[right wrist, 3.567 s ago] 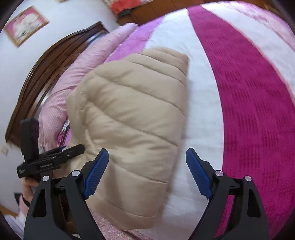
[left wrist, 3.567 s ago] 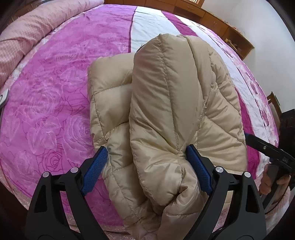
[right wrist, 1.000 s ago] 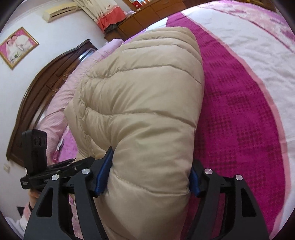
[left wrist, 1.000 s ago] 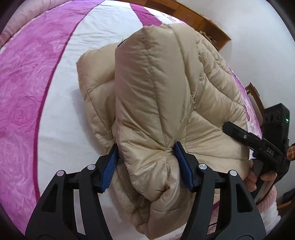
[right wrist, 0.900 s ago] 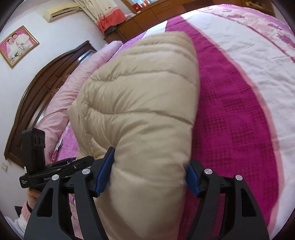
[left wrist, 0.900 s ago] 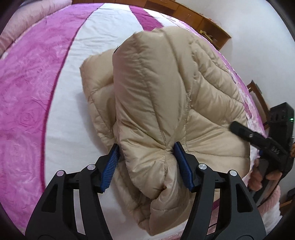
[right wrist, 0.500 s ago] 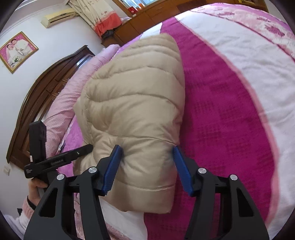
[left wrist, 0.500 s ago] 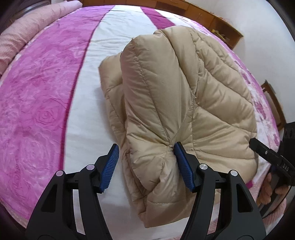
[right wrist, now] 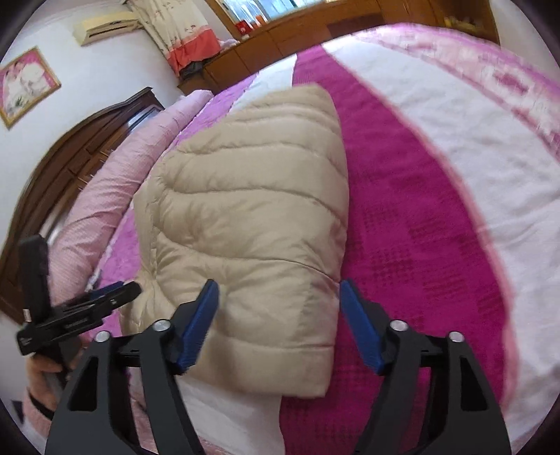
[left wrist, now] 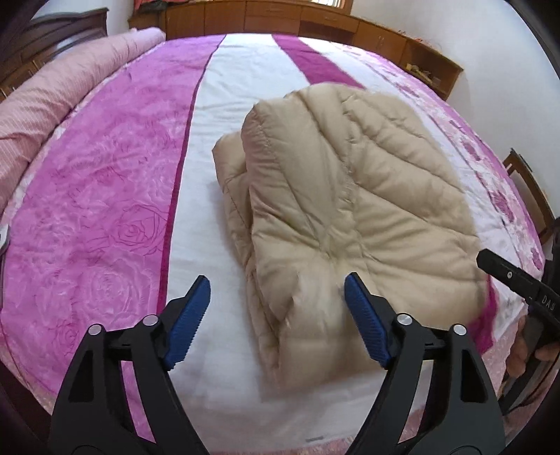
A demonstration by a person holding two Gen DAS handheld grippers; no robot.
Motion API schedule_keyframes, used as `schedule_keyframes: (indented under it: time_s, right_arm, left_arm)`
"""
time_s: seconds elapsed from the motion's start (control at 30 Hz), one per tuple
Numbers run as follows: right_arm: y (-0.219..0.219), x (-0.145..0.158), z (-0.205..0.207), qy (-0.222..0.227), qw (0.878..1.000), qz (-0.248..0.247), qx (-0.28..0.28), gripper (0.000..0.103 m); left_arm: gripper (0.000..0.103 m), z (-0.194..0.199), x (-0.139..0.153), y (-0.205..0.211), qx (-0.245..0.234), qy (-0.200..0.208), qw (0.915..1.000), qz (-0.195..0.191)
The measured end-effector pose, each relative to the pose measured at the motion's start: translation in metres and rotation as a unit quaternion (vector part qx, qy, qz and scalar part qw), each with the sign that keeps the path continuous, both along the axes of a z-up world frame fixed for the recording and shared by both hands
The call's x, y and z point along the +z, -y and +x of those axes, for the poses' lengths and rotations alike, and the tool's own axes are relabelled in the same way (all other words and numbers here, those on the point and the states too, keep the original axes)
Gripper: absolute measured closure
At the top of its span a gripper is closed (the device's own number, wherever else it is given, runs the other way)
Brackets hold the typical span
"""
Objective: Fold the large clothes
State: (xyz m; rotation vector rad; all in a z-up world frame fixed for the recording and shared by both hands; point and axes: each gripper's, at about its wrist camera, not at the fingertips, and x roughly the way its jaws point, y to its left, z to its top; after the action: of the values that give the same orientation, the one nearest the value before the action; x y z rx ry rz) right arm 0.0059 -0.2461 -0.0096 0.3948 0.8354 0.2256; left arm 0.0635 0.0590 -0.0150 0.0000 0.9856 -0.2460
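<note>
- Bedspread [left wrist: 105, 210], left of folded puffer jacket [left wrist: 350, 210]: wide flat stretch, nothing lying on it, free passage.
- Jacket bulks up mid-bed, the one raised obstacle on the cover; in the right wrist view its near edge sits between the pads [right wrist: 360, 329] of the right gripper [right wrist: 276, 325], jaws apart, gaps either side.
- Left gripper [left wrist: 276, 322]: jaws spread, jacket's near corner between them, not pinched.
- Rolled pink quilt [left wrist: 52, 105] walls the far left edge.
- Wooden cabinets [left wrist: 315, 21] close off the far end.
- Chair [left wrist: 528, 189] stands just off the right side.
- Headboard [right wrist: 70, 168] behind the quilt.
</note>
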Motion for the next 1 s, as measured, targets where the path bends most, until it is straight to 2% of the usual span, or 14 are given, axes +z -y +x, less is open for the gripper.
schedule_keyframes:
  time_s: [0.03,0.27,0.43,0.6,1.0]
  right_arm:
    - [-0.002,0.006,-0.004,0.005,1.0,-0.006,-0.002,0.021]
    - [-0.008,0.021,-0.036,0.009,0.999,-0.043,-0.004,0.006]
    - [-0.017,0.017,-0.052,0.0,0.998,-0.067,0.003,0.006]
    - [-0.02,0.009,-0.063,-0.012,0.996,-0.084,-0.009,0.006]
    - [-0.029,-0.015,-0.067,-0.048,0.994,-0.1,-0.01,0.006]
  left_arm:
    - [0.016,-0.003,0.004,0.0,-0.001,0.003,1.0,-0.001]
    - [0.014,-0.04,0.026,0.006,0.007,0.025,0.9997,0.0]
    - [0.014,-0.058,0.029,0.018,0.017,0.038,0.999,0.019]
    - [0.014,-0.067,0.022,0.025,0.022,0.022,0.9995,0.009]
    - [0.014,-0.076,-0.01,0.048,0.017,-0.008,0.9993,0.033]
